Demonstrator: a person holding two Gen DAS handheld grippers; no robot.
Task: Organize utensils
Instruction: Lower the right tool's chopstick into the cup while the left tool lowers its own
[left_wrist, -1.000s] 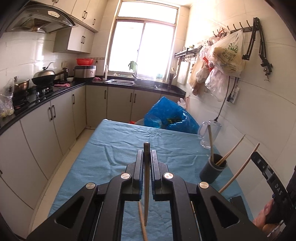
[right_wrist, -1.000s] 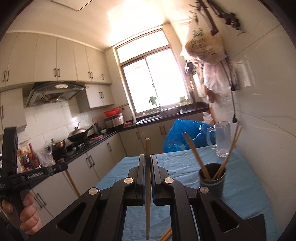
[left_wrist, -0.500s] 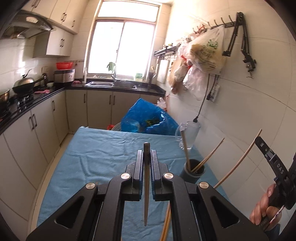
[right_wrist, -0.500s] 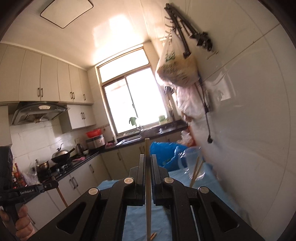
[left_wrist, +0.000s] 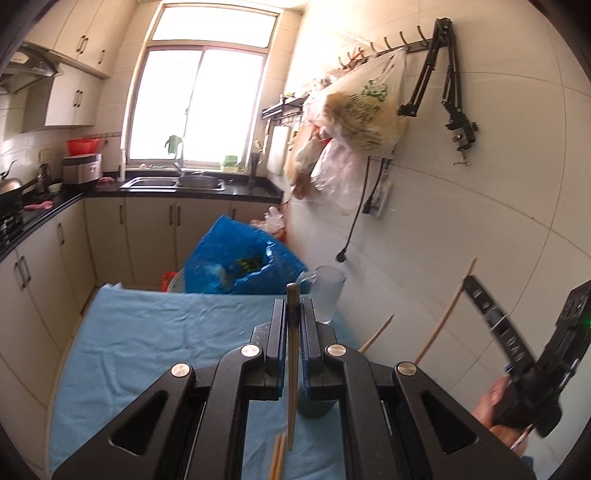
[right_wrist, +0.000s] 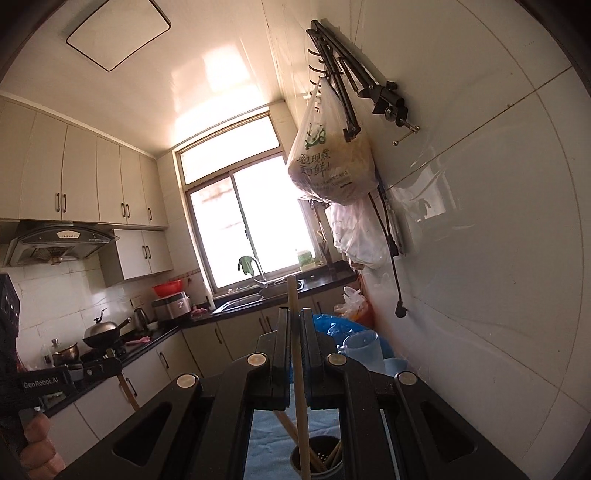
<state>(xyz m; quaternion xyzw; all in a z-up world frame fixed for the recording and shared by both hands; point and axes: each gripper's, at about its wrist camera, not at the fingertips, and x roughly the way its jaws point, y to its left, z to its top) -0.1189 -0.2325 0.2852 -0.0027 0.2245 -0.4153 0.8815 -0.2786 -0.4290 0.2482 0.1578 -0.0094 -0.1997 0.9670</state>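
Your left gripper (left_wrist: 293, 317) has its jaws clamped on a dark-tipped chopstick (left_wrist: 291, 369), which stands upright between the pads and pokes out above them. Under those jaws lies the desk with its blue cloth (left_wrist: 155, 339), and a loose pair of chopsticks (left_wrist: 277, 456) shows low down, just left of the held one. Ahead of the jaws sits a blue bag (left_wrist: 240, 262), with a clear glass mug (left_wrist: 328, 291) just to the right of the jaw tips. A dark holder cup (left_wrist: 312, 406) peeks out right below the jaws. Further right your right hand (left_wrist: 496, 410) carries the other tool with a pale chopstick (left_wrist: 447, 314) slanting up. Over in the right wrist view, your right gripper (right_wrist: 294, 332) has its jaws pinched on that pale chopstick (right_wrist: 299, 376), near upright. The holder cup (right_wrist: 317, 465) sits directly beneath the jaws, several chopsticks (right_wrist: 295, 432) leaning inside it, the held stick's lower end crossing in front of its rim
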